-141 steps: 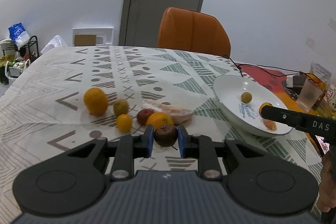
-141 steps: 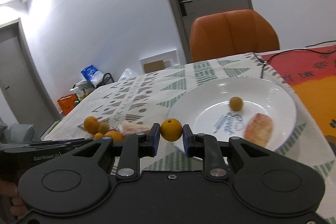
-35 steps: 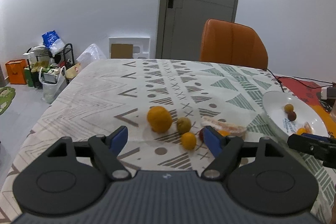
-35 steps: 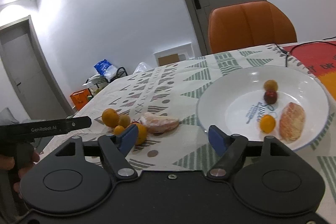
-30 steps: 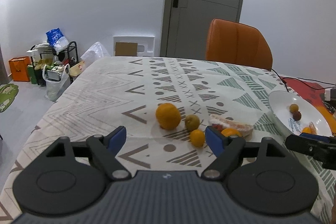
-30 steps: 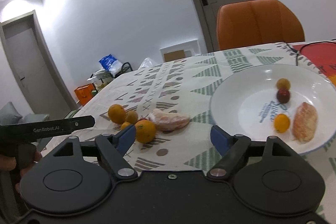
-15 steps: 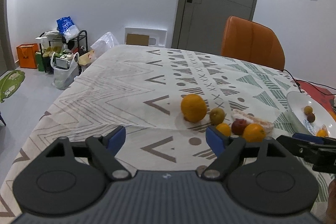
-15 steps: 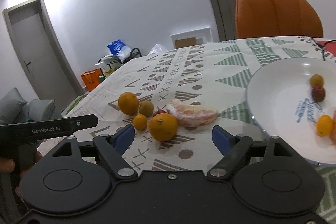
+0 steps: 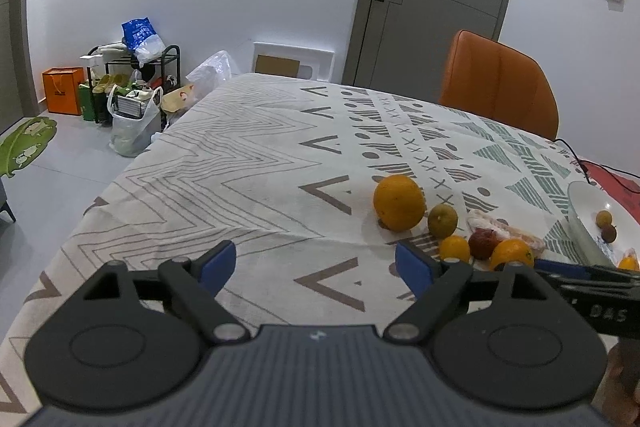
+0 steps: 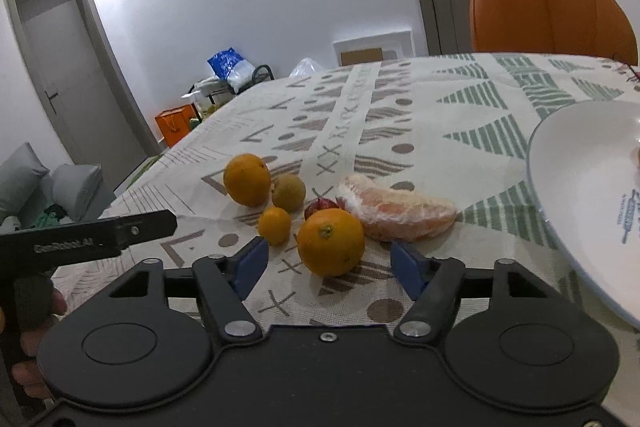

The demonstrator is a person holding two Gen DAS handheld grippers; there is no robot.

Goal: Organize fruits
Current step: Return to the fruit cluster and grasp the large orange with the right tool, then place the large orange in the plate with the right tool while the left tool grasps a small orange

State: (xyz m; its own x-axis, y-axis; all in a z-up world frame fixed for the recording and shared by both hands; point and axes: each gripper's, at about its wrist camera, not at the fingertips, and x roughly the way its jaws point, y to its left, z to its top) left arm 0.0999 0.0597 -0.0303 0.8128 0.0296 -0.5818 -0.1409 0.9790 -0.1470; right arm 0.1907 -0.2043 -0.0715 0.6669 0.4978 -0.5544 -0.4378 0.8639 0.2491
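Observation:
A cluster of fruit lies on the patterned tablecloth: a large orange (image 9: 399, 202), a greenish fruit (image 9: 442, 220), a small orange (image 9: 454, 249), a red fruit (image 9: 483, 243), a medium orange (image 10: 330, 241) and a peeled pomelo piece (image 10: 396, 208). A white plate (image 10: 580, 187) at the right holds small fruits (image 9: 604, 217). My right gripper (image 10: 325, 265) is open, its jaws either side of the medium orange. My left gripper (image 9: 316, 265) is open and empty, left of the cluster.
An orange chair (image 9: 496, 83) stands at the table's far side. A black cable (image 9: 600, 169) and a red mat lie at the right. Bags and a rack (image 9: 132, 83) stand on the floor to the left, past the table edge.
Both grippers let go of their fruits into the plate and opened. The right gripper has moved left from the plate to the medium orange. The left gripper has drawn back and left.

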